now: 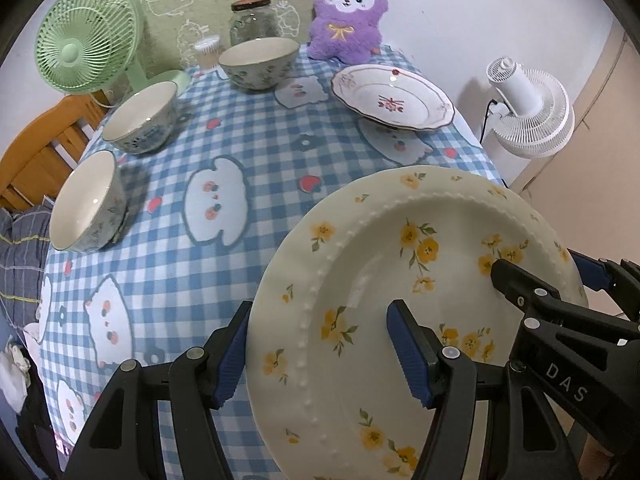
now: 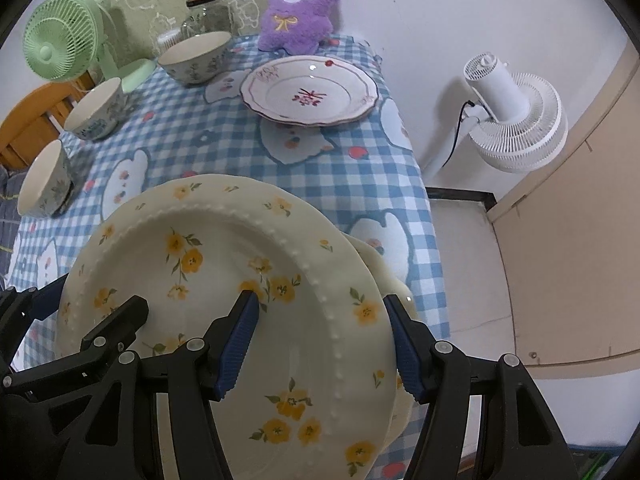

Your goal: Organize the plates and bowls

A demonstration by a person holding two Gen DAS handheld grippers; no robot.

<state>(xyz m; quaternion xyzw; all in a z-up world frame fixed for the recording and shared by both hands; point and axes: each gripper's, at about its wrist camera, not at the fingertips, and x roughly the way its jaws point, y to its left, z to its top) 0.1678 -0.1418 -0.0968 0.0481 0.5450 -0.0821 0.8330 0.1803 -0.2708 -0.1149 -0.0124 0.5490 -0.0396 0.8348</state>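
Note:
A cream plate with yellow flowers (image 1: 380,280) (image 2: 224,264) is held above the near part of the table. My left gripper (image 1: 320,344) straddles its left rim, one finger under and one on top. My right gripper (image 2: 320,340) straddles its right rim the same way, and also shows in the left wrist view (image 1: 520,280). Another cream plate edge (image 2: 384,276) shows beneath it. A white plate with a red flower (image 1: 394,96) (image 2: 310,90) sits at the far right. Three floral bowls (image 1: 258,62) (image 1: 140,118) (image 1: 86,200) stand along the left and back.
The table wears a blue checked cloth (image 1: 248,148). A green fan (image 1: 86,40), a glass jar (image 1: 254,20) and a purple plush toy (image 1: 348,16) stand at the back. A white fan (image 2: 516,116) stands on the floor right of the table. A wooden chair (image 1: 44,148) is at the left.

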